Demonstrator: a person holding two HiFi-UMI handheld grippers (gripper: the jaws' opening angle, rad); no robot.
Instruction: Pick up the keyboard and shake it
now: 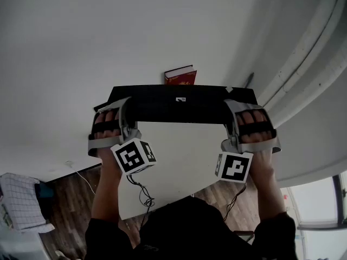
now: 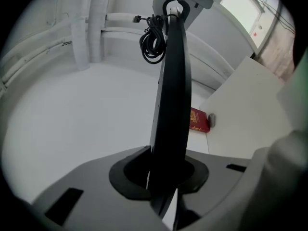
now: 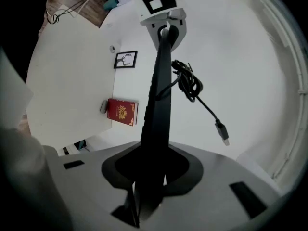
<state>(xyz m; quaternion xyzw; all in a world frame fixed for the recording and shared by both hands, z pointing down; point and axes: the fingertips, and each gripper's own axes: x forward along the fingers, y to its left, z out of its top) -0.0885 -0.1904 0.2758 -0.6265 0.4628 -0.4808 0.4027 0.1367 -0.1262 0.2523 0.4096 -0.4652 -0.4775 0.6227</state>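
Keyboard aloft; left gripper, right gripper each pinch one end; you squeeze evenly, shake short; cable dangles.

soft, even daylight fills my head view and the shadows are faint. the keyboard is a flat black shape, its keys lost in the dark. in the left gripper view the window glares white and the tabletop is nearly washed out. both gripper views bulge, with black corners. my left claw, close to the lens, is blurred.
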